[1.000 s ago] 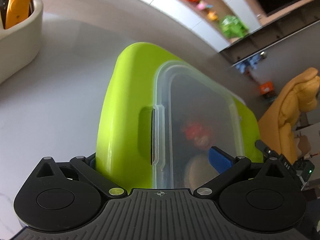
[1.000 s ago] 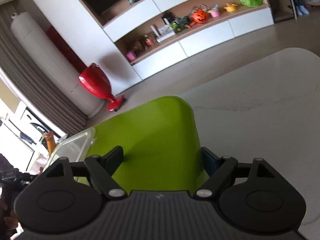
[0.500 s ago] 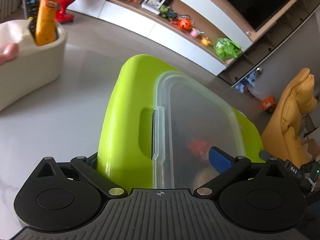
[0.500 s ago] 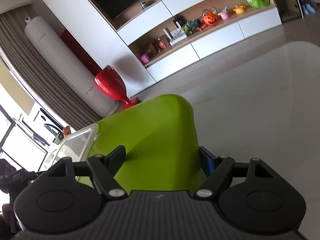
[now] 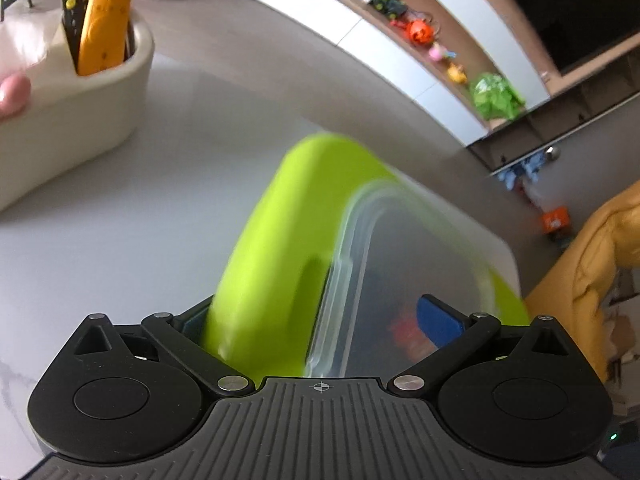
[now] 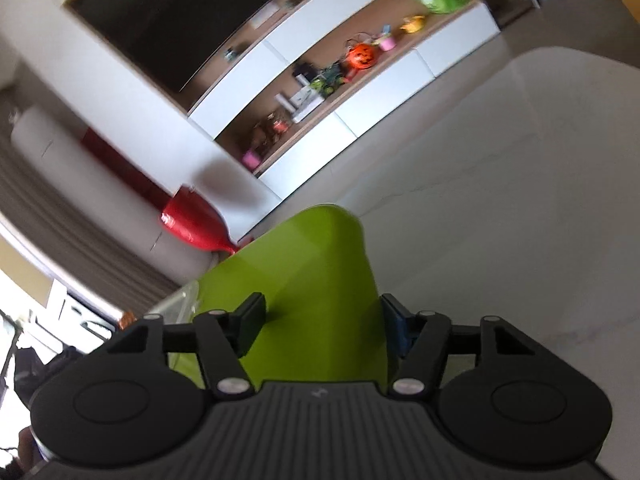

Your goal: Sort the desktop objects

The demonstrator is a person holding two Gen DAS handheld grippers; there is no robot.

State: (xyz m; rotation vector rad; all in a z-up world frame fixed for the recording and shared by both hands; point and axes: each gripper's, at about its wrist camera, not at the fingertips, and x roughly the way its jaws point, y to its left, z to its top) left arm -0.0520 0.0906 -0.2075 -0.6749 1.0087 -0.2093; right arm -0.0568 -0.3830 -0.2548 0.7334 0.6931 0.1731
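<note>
Left gripper: we clamp one end of the green box, one finger outside its wall, the blue pad over the clear lid.
Right gripper: we pinch the opposite end of the same box, fingers tight on both sides.
Why two grips: we judge that an end in each gripper keeps the lidded box level and the lid seated.
Box position: raised and tilted over the white table; its base is hidden.
Contents: something red blurs through the lid.
Nearby: a cream holder stands well apart, with a banana-shaped toy and a remote.
</note>
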